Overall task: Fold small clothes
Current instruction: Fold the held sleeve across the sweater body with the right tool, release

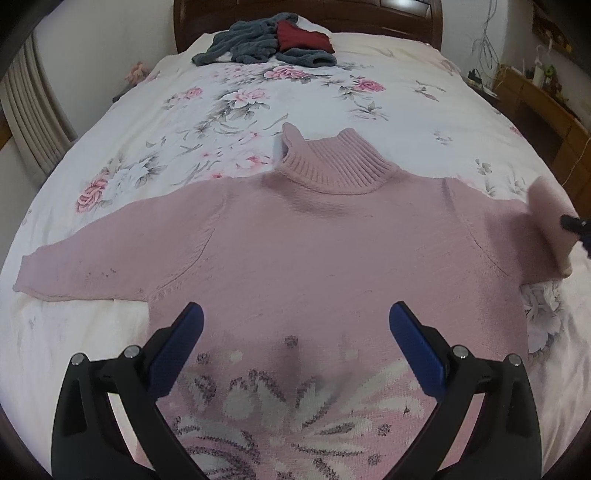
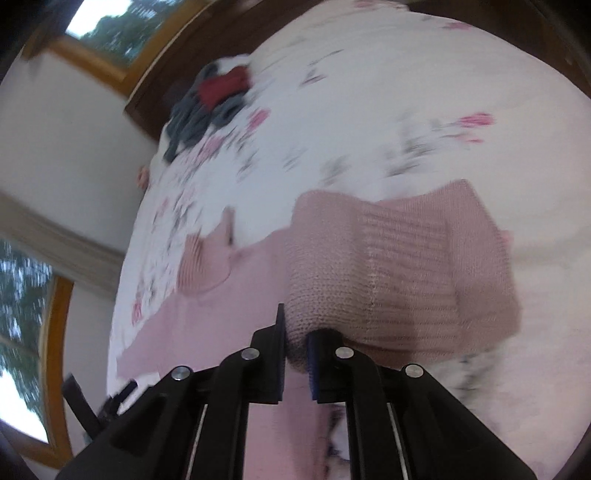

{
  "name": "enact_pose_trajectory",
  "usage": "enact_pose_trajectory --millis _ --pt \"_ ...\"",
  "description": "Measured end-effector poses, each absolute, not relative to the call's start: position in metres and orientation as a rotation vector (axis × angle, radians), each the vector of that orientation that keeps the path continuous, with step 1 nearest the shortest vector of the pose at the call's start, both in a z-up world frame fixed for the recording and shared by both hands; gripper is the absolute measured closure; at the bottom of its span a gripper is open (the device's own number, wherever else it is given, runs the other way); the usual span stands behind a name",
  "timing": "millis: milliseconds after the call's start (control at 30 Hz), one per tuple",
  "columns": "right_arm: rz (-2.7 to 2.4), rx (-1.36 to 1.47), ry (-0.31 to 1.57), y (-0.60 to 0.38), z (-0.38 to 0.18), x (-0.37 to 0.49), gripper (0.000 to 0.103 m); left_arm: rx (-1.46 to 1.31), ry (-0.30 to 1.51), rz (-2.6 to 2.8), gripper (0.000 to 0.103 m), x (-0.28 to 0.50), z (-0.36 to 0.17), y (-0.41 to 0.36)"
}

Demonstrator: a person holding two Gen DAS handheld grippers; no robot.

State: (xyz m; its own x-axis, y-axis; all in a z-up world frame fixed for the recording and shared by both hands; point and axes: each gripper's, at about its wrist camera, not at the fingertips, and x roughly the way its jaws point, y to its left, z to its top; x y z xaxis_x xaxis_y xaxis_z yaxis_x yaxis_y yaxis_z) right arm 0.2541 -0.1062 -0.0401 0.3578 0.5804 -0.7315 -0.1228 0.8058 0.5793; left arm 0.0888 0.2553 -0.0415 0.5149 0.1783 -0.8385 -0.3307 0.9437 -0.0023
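A pink knitted turtleneck sweater (image 1: 325,243) lies flat on the flowered bed, collar away from me, with a white flower pattern on its lower front. My left gripper (image 1: 295,325) hovers open over the sweater's body, nothing between its blue pads. The sweater's left sleeve lies stretched out flat. Its right sleeve (image 2: 399,266) is lifted and bunched, and my right gripper (image 2: 295,339) is shut on that sleeve's knit. In the left wrist view the right gripper (image 1: 574,223) shows as a dark tip at the right edge, against the raised sleeve.
A heap of grey and dark red clothes (image 1: 273,40) lies near the wooden headboard (image 1: 306,11). A wooden side table (image 1: 546,107) with small items stands right of the bed. Windows with wooden frames (image 2: 55,332) are to the left in the right wrist view.
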Motion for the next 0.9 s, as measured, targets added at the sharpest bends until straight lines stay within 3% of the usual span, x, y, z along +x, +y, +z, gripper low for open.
enact_pose_trajectory --millis 467,667,800,900 --pt "0.529 0.292 1.228 -0.019 -0.100 0.238 0.092 -0.203 0.999 0.280 0.003 0.100 -0.043 0.256" --pt "0.577 0.202 1.283 -0.015 -0.113 0.220 0.078 -0.238 1.023 0.194 0.003 0.122 -0.040 0.236" --pt "0.576 0.161 1.235 -0.042 -0.091 0.197 0.062 -0.285 1.058 0.086 0.003 0.146 -0.045 0.209" --pt "0.515 0.196 1.212 -0.085 -0.081 0.186 0.062 -0.366 1.106 0.003 0.004 0.168 -0.056 0.189"
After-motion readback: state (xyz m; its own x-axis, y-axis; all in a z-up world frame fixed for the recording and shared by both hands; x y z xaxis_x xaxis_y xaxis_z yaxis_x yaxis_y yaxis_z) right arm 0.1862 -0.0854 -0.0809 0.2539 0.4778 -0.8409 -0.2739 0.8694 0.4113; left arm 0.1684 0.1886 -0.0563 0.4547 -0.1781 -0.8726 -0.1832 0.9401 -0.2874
